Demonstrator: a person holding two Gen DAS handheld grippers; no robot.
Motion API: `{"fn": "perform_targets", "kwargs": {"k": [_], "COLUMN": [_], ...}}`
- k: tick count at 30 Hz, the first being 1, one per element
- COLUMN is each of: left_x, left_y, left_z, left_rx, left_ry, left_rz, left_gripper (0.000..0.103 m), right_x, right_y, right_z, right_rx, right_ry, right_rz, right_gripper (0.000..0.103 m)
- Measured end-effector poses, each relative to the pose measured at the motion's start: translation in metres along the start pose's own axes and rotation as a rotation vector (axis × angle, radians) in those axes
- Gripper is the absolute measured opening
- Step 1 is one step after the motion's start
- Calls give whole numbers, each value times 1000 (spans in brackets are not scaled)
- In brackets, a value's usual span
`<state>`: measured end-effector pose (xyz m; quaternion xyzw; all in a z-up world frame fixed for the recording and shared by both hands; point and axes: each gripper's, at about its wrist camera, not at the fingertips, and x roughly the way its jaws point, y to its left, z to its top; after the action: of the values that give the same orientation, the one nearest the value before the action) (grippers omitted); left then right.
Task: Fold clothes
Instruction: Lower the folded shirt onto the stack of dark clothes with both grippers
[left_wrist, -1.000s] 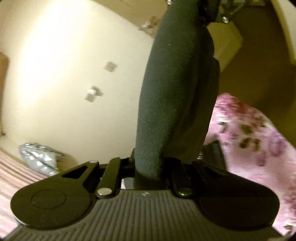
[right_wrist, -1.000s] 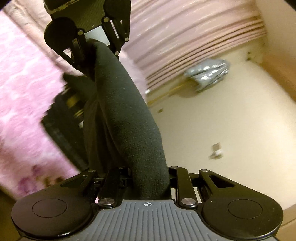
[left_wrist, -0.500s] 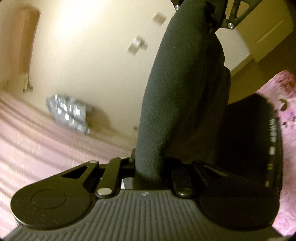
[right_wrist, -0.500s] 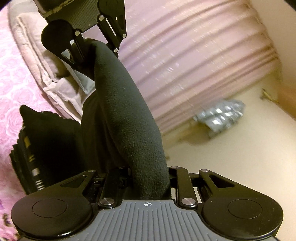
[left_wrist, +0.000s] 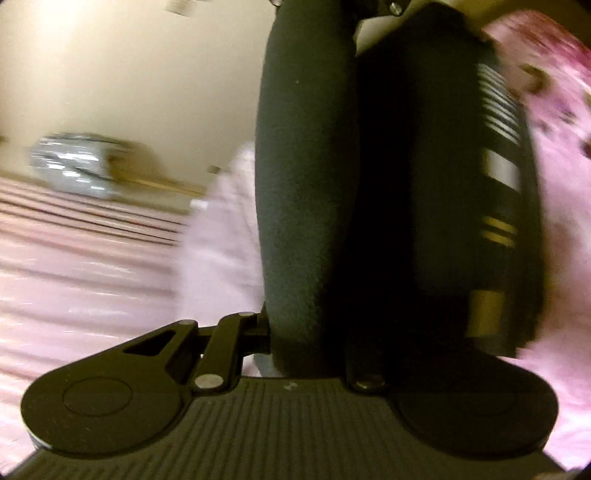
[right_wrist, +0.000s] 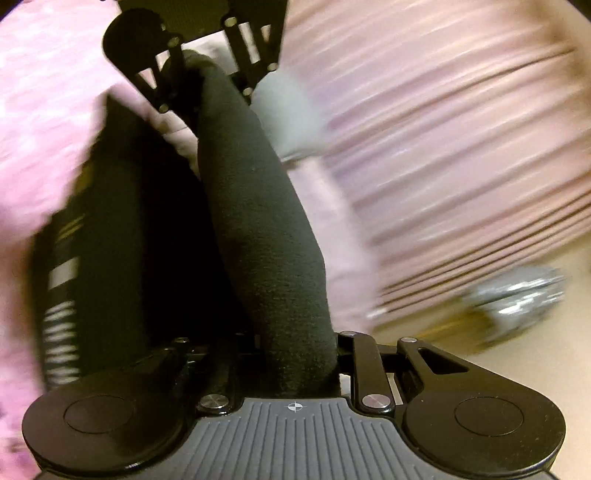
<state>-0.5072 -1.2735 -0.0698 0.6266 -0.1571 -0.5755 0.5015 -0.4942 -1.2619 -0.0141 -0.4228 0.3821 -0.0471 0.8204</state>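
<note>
A pink floral bed (left_wrist: 554, 177) is filling the right of the left wrist view, with a cream floor (left_wrist: 129, 74) far left and a pleated pink skirt (left_wrist: 74, 251) below it. Here the left tongs (left_wrist: 306, 332) are clamping a dark fleece garment (left_wrist: 306, 166), whose thick edge is running straight away to the other tongs at the top. Its body, with a striped hem, is hanging to the right over the bed.

In the right wrist view the right tongs (right_wrist: 295, 354) are gripping the same edge, and the left tongs (right_wrist: 192, 66) are showing clearly at the far end. Only this view is showing both holds at once.

The fleece looks soft, light and limp, likely sagging between holds; pinching the edge near corners seems best.
</note>
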Motion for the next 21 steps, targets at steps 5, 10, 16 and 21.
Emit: {"fn": "perform_targets", "kwargs": {"k": [5,10,16,21], "left_x": [-2,-17,-15,-11], "left_y": [-25,-30,-35,-44], "left_z": [-11,-19,-31,-37], "left_rx": [1,43,87,99], "left_ry": [0,-18,-56,-61], "left_rz": [28,46,102,125], "left_gripper": [15,22,18,15], "right_x": [-4,-2,1,3], "right_y": [22,28,40,61], "right_z": [-15,-11,-11,-10], "right_rx": [34,31,102,152], "right_ry": [10,40,83,131], "right_rz": [1,-28,-63,-87], "right_gripper": [22,24,24,17]}}
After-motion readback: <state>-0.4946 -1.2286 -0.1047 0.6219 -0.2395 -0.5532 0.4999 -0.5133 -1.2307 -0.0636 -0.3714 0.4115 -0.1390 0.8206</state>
